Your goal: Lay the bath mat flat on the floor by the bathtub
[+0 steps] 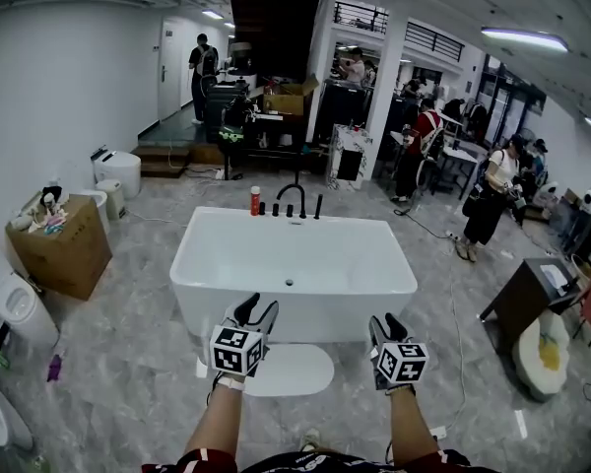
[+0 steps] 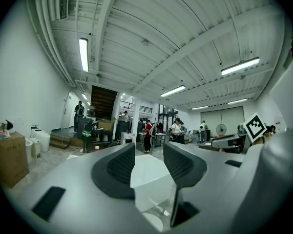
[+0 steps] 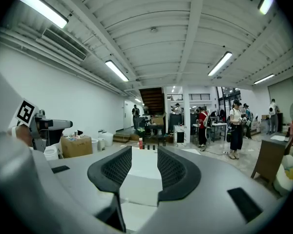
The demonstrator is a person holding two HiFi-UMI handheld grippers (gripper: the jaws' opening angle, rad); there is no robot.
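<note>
A white bathtub [image 1: 291,264] stands in the middle of the grey marble floor. A white oval bath mat [image 1: 294,372] lies flat on the floor against the tub's front wall. My left gripper [image 1: 259,308] hovers over the mat's left part, open and holding nothing. My right gripper [image 1: 387,320] hangs just right of the mat, also open and holding nothing. In the left gripper view the tub [image 2: 149,174] and a bit of the mat [image 2: 154,222] show between the jaws of the left gripper [image 2: 149,152]. The right gripper [image 3: 144,155] frames the tub [image 3: 142,177].
A black faucet [image 1: 294,199] and a red bottle [image 1: 255,200] stand at the tub's far rim. A cardboard box [image 1: 61,246] and toilets [image 1: 22,308] line the left wall. A dark side table [image 1: 524,299] stands at the right. Several people are at the back.
</note>
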